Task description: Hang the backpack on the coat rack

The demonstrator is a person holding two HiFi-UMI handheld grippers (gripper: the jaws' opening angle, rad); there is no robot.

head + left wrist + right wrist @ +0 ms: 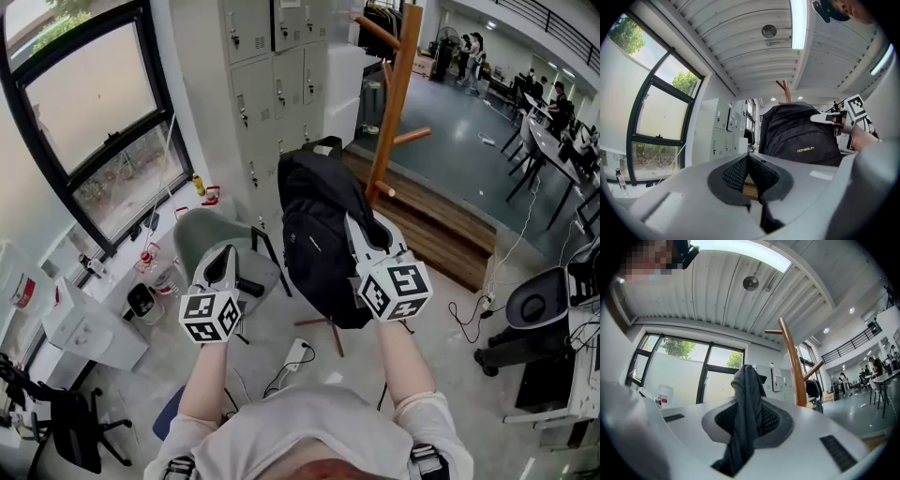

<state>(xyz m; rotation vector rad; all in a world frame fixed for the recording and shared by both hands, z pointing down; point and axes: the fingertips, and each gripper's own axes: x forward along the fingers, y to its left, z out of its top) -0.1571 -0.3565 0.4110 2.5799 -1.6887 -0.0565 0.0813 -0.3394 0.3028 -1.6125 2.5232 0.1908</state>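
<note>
1. Backpack point(319, 234) hangs in the air from the right gripper point(357, 225). It is beside the grey chair point(197, 239), short of the coat rack point(394, 103) and not touching it.
2. Handling, our guess: soft black fabric, so the body sags and will swing. It looks part-filled, so moderate weight on one thin strap point(746, 394).
3. Best hold, we think: the strap or top loop, since that part must go over a peg point(412, 136). The slack body gives nothing firm.
4. Right gripper: jaws clamped on the dark strap, which runs up between the pads and out over the top. The gripper is roughly level and aimed toward the coat rack.
5. Left gripper point(223, 261): jaws closed together with nothing in them. We see only a sliver of background through the gap. It is held level, left of the backpack and apart from it.
</note>
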